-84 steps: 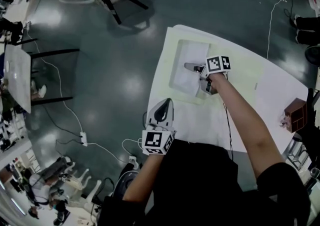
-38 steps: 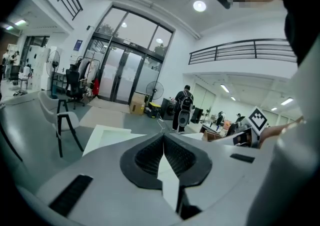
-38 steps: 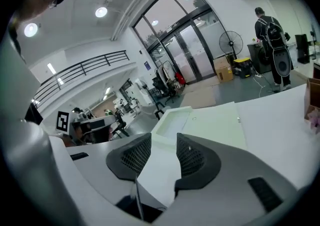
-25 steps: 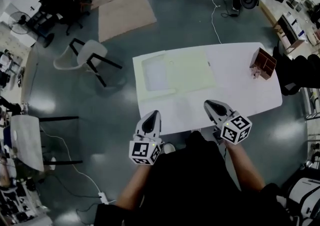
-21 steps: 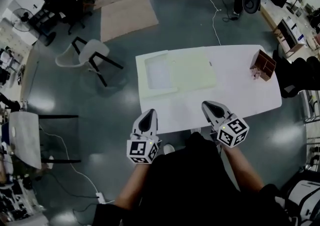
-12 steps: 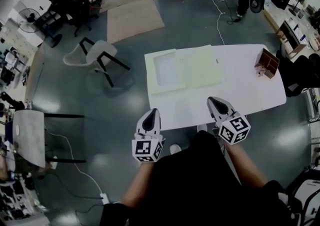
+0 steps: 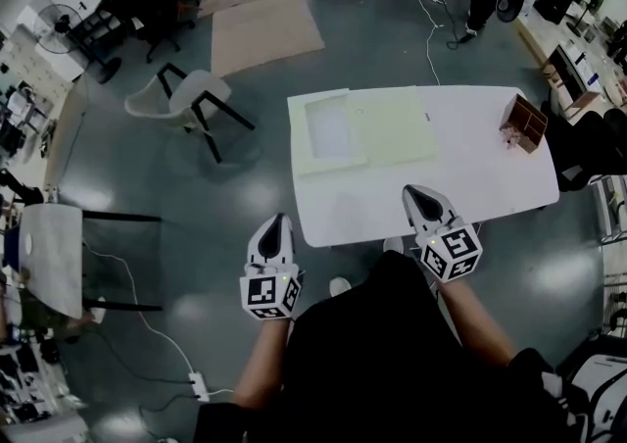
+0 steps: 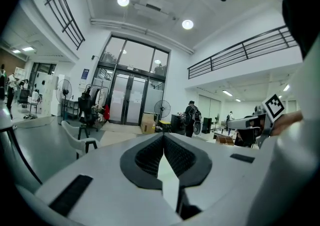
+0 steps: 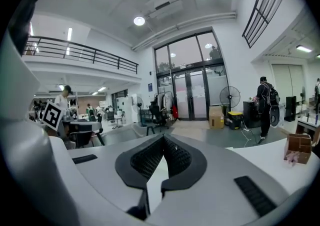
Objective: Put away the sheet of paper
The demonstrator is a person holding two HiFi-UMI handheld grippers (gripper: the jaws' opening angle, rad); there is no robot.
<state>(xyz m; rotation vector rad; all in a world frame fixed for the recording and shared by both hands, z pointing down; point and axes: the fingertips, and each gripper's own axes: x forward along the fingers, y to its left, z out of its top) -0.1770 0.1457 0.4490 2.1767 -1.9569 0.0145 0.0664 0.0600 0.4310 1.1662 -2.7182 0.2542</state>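
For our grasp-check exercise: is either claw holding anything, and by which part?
Nothing is held: the left claw and the right claw are both shut and empty.

The floor (image 7: 225, 186) is glossy, the table (image 7: 480, 176) and sheet of paper (image 7: 331, 134) matt, the small box (image 7: 524, 123) wooden.

Left gripper (image 7: 274, 222) and right gripper (image 7: 415, 193) point forward, fingers closed together, empty.

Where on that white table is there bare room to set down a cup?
Bare: the wide stretch between the folder and the brown box, and the near strip of table in front of the folder. Crowded: the left end, under the folder, and the box's far right corner.
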